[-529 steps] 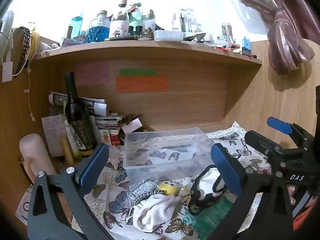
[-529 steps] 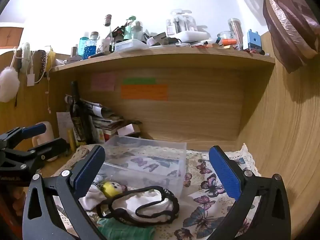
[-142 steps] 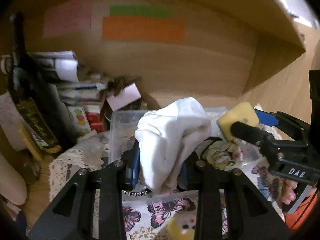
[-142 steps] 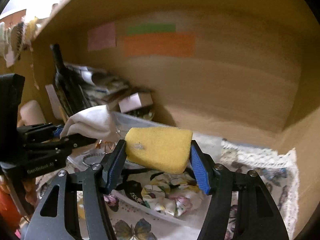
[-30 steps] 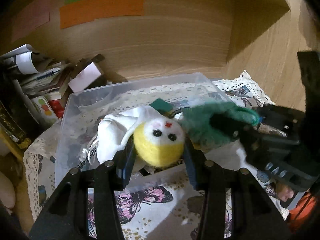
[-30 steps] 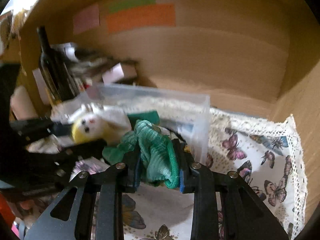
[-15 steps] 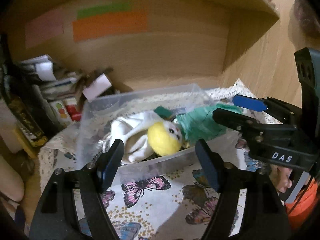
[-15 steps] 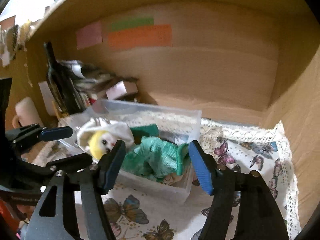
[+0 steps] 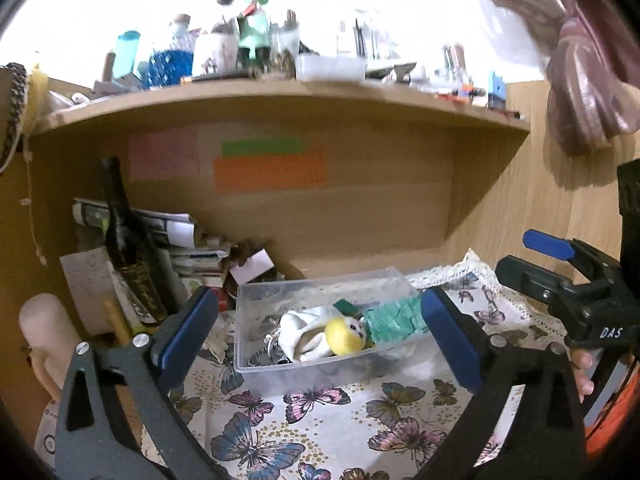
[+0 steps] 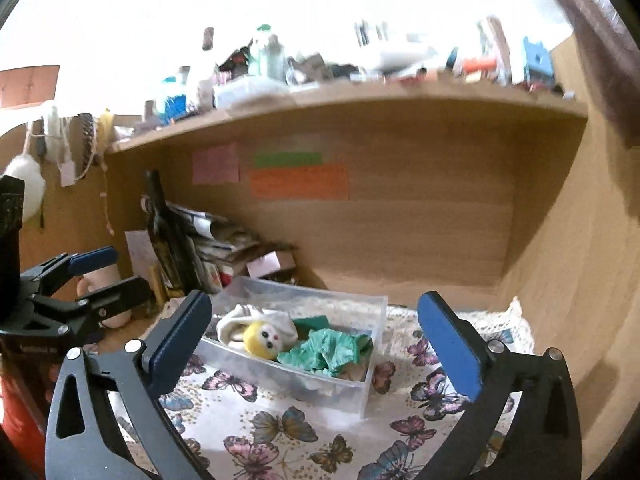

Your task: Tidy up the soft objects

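The yellow toy (image 9: 347,334), white cloth (image 9: 301,332) and green cloth (image 9: 394,319) are all sitting in the clear bin (image 9: 256,366) on the butterfly tablecloth (image 9: 320,416). Left gripper (image 9: 320,340) is spread wide and holding nothing. Same for the right gripper (image 10: 316,340), both hanging near the bin with a dark bottle (image 9: 124,240) off to the left.

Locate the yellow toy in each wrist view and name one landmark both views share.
Left wrist: the yellow toy lies in the clear bin, just below centre, between a white cloth and a green cloth.
Right wrist: the yellow toy is left of centre, in the bin's left half, face toward the camera.
Shared landmark: the orange note on the back panel, above the bin.
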Demonstrator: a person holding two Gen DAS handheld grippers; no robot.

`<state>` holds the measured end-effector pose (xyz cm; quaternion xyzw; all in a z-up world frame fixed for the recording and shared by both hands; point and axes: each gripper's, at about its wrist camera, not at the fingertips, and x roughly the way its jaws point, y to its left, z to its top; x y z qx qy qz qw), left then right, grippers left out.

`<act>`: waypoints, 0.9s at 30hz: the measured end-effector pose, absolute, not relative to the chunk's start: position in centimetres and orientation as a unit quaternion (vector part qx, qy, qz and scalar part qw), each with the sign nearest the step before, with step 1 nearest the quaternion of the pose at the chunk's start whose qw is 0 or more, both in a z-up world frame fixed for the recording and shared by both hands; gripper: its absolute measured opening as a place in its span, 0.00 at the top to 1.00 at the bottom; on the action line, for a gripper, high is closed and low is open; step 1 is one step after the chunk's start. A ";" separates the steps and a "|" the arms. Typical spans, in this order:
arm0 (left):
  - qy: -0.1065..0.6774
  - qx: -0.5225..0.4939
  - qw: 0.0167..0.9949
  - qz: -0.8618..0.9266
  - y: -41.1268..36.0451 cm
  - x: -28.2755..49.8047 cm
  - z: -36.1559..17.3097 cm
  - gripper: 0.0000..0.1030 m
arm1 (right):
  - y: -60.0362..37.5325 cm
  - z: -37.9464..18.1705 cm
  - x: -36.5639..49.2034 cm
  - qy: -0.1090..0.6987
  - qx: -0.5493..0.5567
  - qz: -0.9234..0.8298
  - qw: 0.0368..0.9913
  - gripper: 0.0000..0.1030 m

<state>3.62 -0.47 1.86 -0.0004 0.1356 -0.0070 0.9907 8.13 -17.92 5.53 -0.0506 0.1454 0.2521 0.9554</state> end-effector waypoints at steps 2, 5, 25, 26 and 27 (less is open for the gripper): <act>0.127 0.000 0.992 0.001 -0.6 2.9 1.9 0.00 | -17.8 5.7 7.4 0.138 -0.052 0.251 0.957 0.00; 0.123 -0.007 0.992 0.003 -0.7 2.1 1.7 0.00 | -17.6 5.8 6.4 0.128 -0.058 0.250 0.958 0.00; 0.108 -0.002 0.994 0.000 -1.0 0.7 1.6 0.00 | -18.3 5.8 4.9 0.121 -0.035 0.242 0.962 0.00; 0.108 -0.002 0.994 0.000 -0.9 0.7 1.6 0.00 | -18.3 5.8 4.9 0.121 -0.035 0.243 0.962 0.00; 0.108 -0.002 0.994 0.000 -0.9 0.7 1.6 0.00 | -18.3 5.8 4.9 0.122 -0.034 0.243 0.962 0.00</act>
